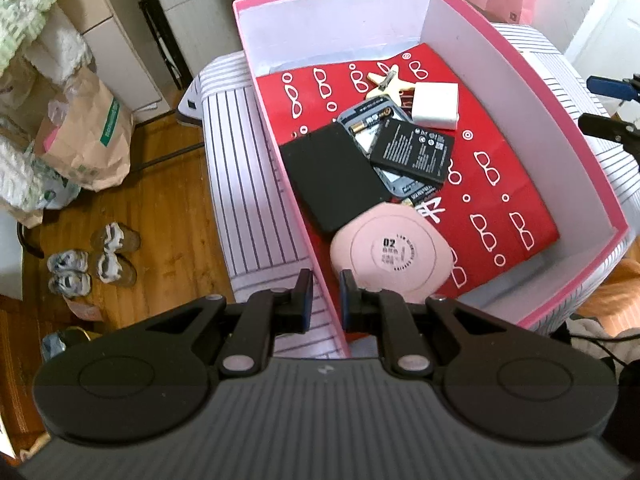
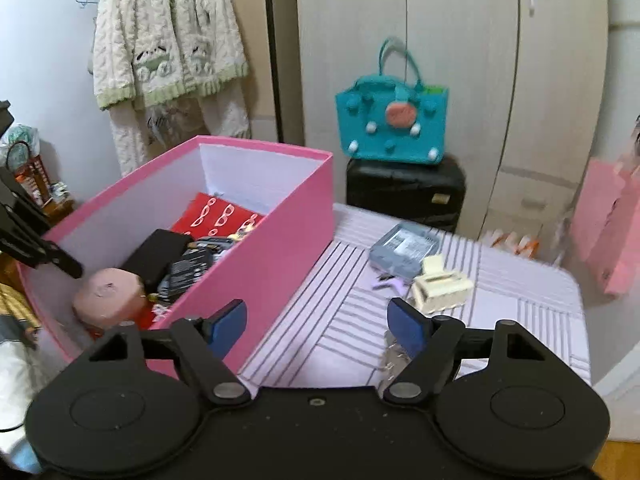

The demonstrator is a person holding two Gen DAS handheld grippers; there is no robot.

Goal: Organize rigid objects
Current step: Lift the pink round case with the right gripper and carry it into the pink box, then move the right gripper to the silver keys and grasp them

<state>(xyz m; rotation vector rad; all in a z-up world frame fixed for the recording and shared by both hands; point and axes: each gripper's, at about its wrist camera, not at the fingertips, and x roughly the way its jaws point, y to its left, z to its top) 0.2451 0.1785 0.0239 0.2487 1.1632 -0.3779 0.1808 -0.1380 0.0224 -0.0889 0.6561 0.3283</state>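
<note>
Two tools show. Left tool (image 1: 326, 294) pinches the wall of the pink box (image 1: 532, 80). Right tool (image 2: 318, 326) is wide with nothing in it. In the box lie a pink round case (image 1: 394, 252) and a black battery (image 1: 412, 152). A cream clip (image 2: 442, 286) sits on the striped surface (image 2: 520, 300).

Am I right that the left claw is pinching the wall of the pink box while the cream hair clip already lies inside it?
Not quite. The left gripper does pinch the wall of the pink box, but the cream hair clip is not inside: the right wrist view shows it on the striped cloth outside, beside a grey case.
</note>
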